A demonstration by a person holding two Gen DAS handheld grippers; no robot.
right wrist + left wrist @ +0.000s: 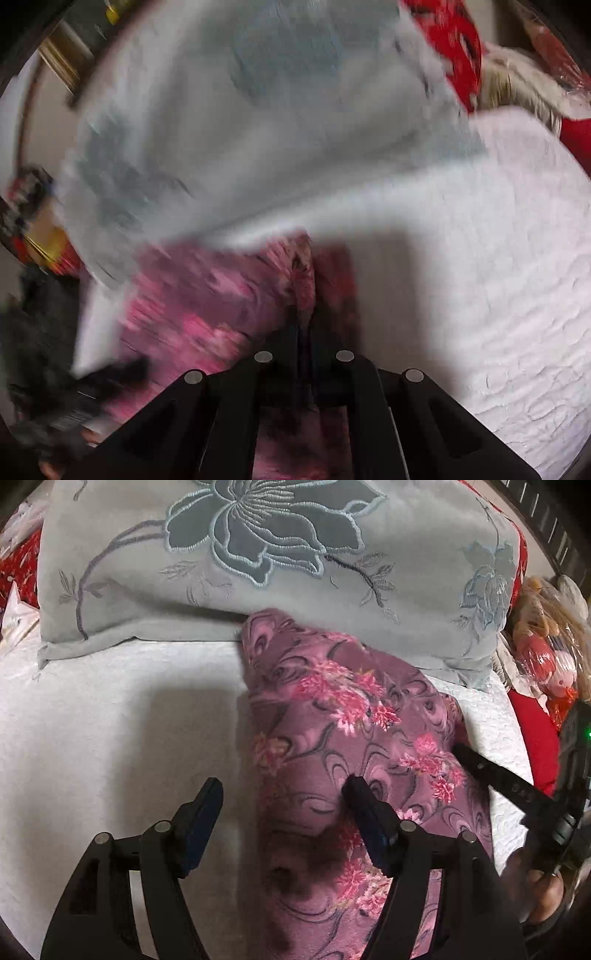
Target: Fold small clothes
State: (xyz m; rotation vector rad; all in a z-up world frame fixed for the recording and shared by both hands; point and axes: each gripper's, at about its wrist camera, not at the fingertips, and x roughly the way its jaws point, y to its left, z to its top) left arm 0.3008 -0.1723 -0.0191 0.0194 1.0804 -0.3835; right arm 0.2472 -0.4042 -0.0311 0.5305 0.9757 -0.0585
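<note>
The left gripper hangs with its jaws apart over the left edge of the garment, gripping nothing, while the right gripper is pinched on a fold of that cloth at its 12 o'clock. It looks like a mid-fold carry; next the left must take an edge. Pillow crowds 12 o'clock; the bedspread lies open toward 9.

Your left hand-held gripper is spread wide, its two fingers well apart and gripping nothing. Your right hand-held gripper has its fingers pressed together, a thin fold pinched between them; its wrist view is blurred. From the left wrist view, your right hand wraps the gripper's handle at the right edge.
</note>
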